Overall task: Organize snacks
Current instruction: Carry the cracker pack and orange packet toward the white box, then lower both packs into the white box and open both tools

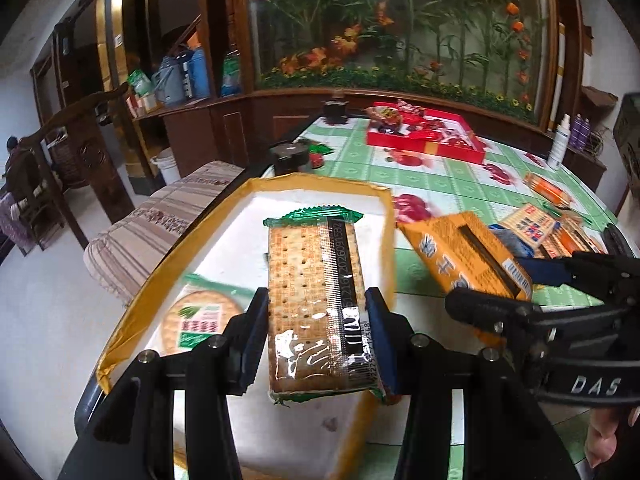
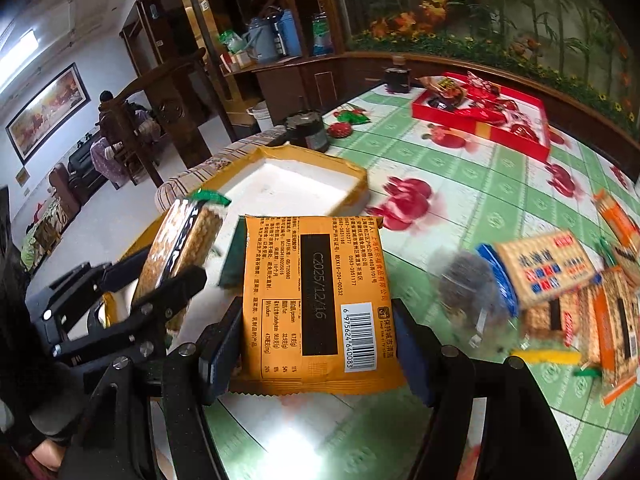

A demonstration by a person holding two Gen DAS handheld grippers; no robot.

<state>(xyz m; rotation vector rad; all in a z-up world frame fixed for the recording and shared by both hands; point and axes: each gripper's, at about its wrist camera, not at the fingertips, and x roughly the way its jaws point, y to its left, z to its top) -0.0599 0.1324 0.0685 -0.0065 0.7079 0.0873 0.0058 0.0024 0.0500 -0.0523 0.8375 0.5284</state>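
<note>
My left gripper [image 1: 316, 322] is shut on a green-edged clear cracker pack [image 1: 314, 300], held above a shallow white box with a yellow rim [image 1: 192, 248]. A round-biscuit packet [image 1: 198, 320] lies inside that box at its left. My right gripper [image 2: 316, 340] is shut on an orange snack packet [image 2: 316, 300], back side up with a barcode, just right of the box [image 2: 304, 176]. In the left wrist view the orange packet [image 1: 464, 256] and the right gripper [image 1: 520, 284] sit to the right. In the right wrist view the left gripper [image 2: 160, 280] and its cracker pack [image 2: 180, 248] show at left.
Several loose cracker packs [image 2: 560, 280] lie on the green checked tablecloth [image 2: 460, 168] at right. A red gift box [image 2: 480, 120] of snacks stands at the back, two dark jars [image 2: 308, 130] near the table's far-left edge, a striped cushioned bench [image 1: 160, 224] beyond it.
</note>
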